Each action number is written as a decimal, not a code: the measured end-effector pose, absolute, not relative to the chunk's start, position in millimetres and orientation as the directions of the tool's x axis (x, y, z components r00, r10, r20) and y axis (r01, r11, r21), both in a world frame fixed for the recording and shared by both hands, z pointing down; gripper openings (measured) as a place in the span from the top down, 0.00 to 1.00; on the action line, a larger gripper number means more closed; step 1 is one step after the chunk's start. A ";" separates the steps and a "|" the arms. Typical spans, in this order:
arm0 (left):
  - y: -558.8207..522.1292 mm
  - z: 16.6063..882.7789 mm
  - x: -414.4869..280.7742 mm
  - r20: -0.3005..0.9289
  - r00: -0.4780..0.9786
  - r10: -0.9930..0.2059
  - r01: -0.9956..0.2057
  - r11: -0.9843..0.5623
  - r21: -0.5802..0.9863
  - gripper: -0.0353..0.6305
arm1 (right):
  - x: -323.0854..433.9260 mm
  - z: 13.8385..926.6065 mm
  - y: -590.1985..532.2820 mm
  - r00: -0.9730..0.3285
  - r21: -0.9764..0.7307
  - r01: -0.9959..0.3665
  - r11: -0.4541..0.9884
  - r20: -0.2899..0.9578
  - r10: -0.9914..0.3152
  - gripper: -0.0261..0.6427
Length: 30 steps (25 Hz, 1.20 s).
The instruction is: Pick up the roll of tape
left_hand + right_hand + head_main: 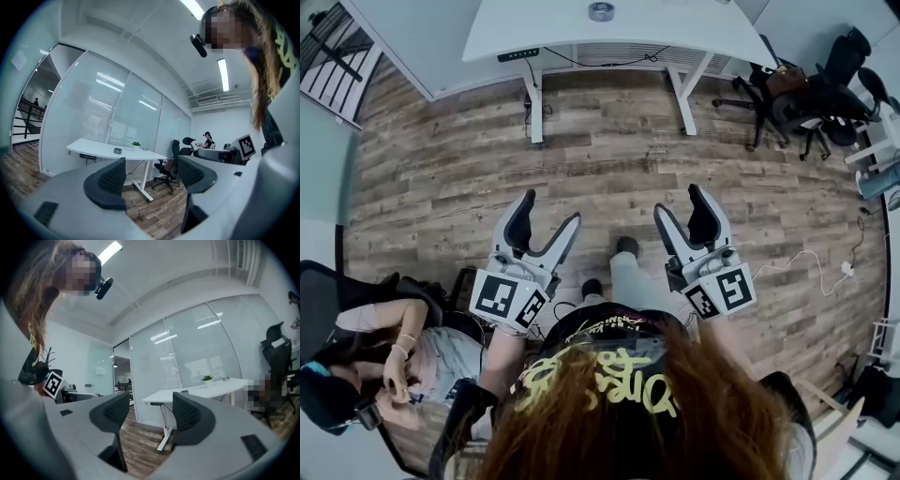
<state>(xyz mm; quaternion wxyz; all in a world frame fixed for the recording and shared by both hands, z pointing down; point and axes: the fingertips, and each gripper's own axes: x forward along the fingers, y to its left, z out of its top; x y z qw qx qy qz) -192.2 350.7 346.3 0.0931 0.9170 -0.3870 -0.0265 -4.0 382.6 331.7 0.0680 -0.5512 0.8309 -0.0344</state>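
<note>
I'm holding both grippers out level in front of me, side by side at frame centre over the wood floor. The left gripper is gaping wide with nothing between its jaws. The right gripper is gaping wide too, also empty. The tape is sitting on the white desk at top centre, well apart from both.

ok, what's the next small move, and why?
Probably a step toward the desk. The tape lies on it, well beyond the left gripper and right gripper. Both have jaws open and empty.
</note>
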 end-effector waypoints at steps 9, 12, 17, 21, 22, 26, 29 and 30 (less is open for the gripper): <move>308.2 350.1 -180.8 0.021 0.700 -0.714 -0.704 -0.684 0.193 0.43 | 7.6 346.5 331.9 -0.388 -0.136 -0.909 0.394 -0.071 -0.919 0.56; 274.8 349.4 -174.3 0.020 0.690 -0.724 -0.714 -0.676 0.182 0.43 | 13.5 343.8 296.3 -0.406 -0.133 -0.900 0.414 -0.086 -0.910 0.56; 204.0 344.5 -144.1 0.011 0.668 -0.744 -0.739 -0.662 0.126 0.43 | 34.9 338.9 224.9 -0.429 -0.132 -0.890 0.436 -0.083 -0.900 0.56; 154.7 335.5 -121.7 -0.008 0.663 -0.748 -0.738 -0.655 0.161 0.44 | 48.1 328.1 173.4 -0.463 -0.114 -0.875 0.471 -0.093 -0.882 0.56; 144.0 335.4 -117.8 -0.007 0.662 -0.750 -0.738 -0.653 0.173 0.45 | 51.7 324.8 162.5 -0.468 -0.111 -0.872 0.476 -0.096 -0.879 0.56; 105.8 336.3 -104.7 0.002 0.645 -0.764 -0.752 -0.634 0.183 0.45 | 70.8 319.8 122.4 -0.482 -0.107 -0.865 0.491 -0.102 -0.870 0.56; 87.6 334.4 -91.0 -0.004 0.638 -0.770 -0.756 -0.628 0.184 0.45 | 90.0 324.8 101.7 -0.485 -0.120 -0.861 0.494 -0.093 -0.869 0.56; 83.2 334.4 -86.6 -0.009 0.636 -0.771 -0.756 -0.625 0.194 0.46 | 95.7 328.1 95.9 -0.486 -0.123 -0.861 0.494 -0.089 -0.869 0.56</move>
